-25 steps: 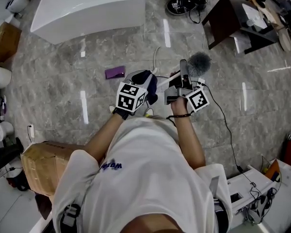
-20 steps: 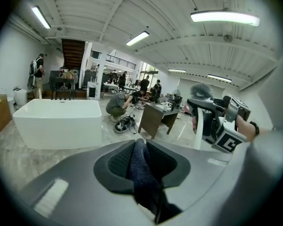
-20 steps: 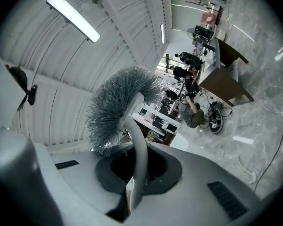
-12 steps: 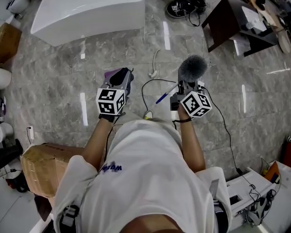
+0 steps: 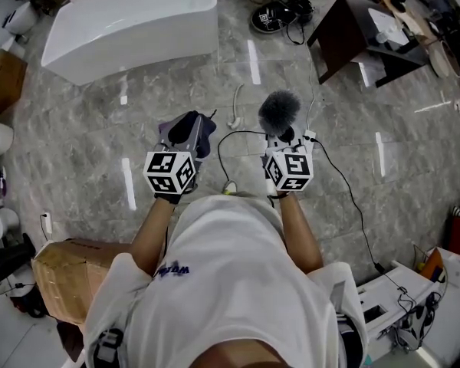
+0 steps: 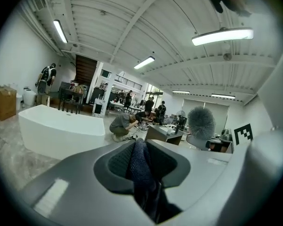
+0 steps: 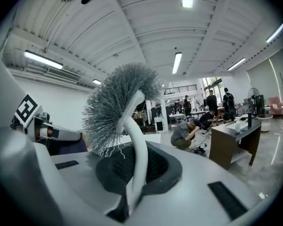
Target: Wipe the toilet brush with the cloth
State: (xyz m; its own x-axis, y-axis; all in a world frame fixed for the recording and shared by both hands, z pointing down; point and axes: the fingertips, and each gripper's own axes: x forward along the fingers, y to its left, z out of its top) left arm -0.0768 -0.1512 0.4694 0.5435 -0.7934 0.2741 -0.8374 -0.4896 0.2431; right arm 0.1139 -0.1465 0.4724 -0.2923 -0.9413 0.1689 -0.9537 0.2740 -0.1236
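My right gripper (image 5: 284, 138) is shut on the white handle of the toilet brush (image 7: 134, 140); its grey bristle head (image 5: 280, 112) stands upright above the jaws and fills the middle of the right gripper view as the brush head (image 7: 119, 105). My left gripper (image 5: 187, 134) is shut on a dark blue cloth (image 6: 142, 173), which bunches over the jaws in the head view as the cloth (image 5: 190, 126). The two grippers are held side by side, apart, both pointing up and forward. From the left gripper view the brush head (image 6: 201, 122) shows at the right.
A white bathtub (image 5: 130, 23) stands ahead on the grey marble floor (image 5: 100, 121). A dark desk (image 5: 345, 37) is at the upper right, cables (image 5: 238, 140) trail on the floor between the grippers, and a cardboard box (image 5: 69, 278) sits behind at the left. People work in the distance.
The grippers were together, cloth against the brush handle, one second ago. They have since drawn apart, and the brush has swung upright. The left gripper moved left with the cloth.
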